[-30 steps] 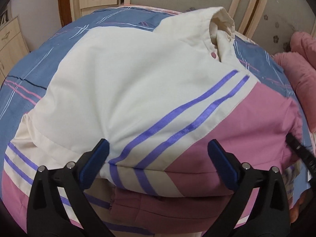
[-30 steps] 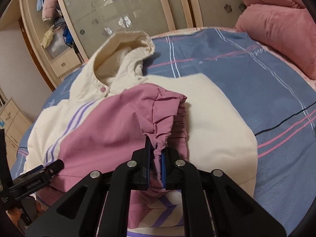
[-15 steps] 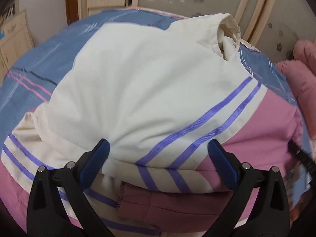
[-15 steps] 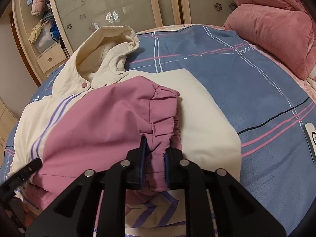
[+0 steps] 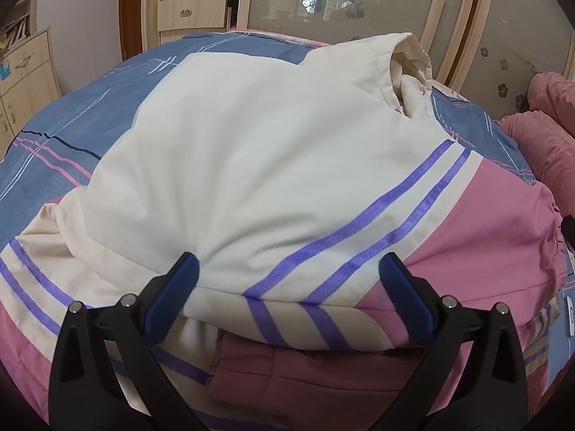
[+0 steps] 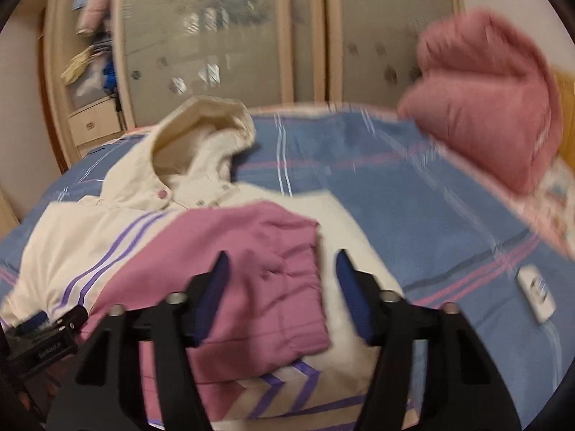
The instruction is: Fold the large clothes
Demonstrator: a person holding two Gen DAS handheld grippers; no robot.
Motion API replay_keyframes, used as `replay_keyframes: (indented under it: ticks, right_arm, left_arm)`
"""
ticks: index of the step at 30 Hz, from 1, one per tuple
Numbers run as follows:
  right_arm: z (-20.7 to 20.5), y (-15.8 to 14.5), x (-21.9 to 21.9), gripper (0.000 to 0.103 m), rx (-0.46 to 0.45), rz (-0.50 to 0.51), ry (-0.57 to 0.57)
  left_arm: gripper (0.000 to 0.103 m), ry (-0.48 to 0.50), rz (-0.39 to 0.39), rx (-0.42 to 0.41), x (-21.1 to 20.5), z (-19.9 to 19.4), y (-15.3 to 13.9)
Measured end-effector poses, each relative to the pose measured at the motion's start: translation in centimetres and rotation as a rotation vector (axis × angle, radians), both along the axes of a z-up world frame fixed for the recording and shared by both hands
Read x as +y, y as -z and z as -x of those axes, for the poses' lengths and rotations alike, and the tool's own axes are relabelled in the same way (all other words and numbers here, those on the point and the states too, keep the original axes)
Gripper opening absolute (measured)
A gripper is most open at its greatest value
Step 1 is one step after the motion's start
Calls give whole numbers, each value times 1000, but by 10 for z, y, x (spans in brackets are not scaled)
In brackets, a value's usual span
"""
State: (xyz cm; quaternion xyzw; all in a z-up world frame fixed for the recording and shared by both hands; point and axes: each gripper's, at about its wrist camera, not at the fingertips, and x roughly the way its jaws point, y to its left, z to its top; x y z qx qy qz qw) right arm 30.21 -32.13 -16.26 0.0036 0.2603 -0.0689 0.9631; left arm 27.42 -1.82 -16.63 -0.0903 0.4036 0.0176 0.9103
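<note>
A cream hooded jacket with purple stripes and pink panels lies spread on the bed. In the left wrist view, my left gripper is open wide at the jacket's near edge, and the folded cream sleeve bulges between its fingers without being pinched. In the right wrist view, the pink sleeve lies folded across the jacket's front, its gathered cuff toward me. My right gripper hovers just above that cuff with its jaws opening, and the pads do not touch the cloth. The hood points toward the wardrobe. The left gripper shows at the lower left.
The bed has a blue plaid sheet. Pink bedding is piled at the far right. A small white device lies on the sheet right of the jacket. A wardrobe with frosted doors and drawers stand beyond the bed.
My right gripper has opened and let go of the pink cuff, then lifted and drawn back. The sleeve now rests flat on the jacket. The left gripper has barely shifted.
</note>
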Motion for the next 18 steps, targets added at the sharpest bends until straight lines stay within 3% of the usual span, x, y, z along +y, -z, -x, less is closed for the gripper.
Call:
replay_keyframes:
  ticks: [2, 7, 10, 18]
  right_arm:
    - [-2, 4, 12, 46, 33, 13, -58]
    - [-36, 56, 27, 44, 262, 116, -46]
    - [-38, 58, 34, 44, 265, 153, -22]
    - [-33, 49, 29, 42, 241, 110, -16]
  left_arm:
    - [101, 2, 7, -16, 1, 2, 1]
    - [101, 10, 34, -40, 5, 5, 2]
    - [101, 14, 19, -40, 2, 3, 3]
    - [101, 15, 30, -51, 3, 5, 4]
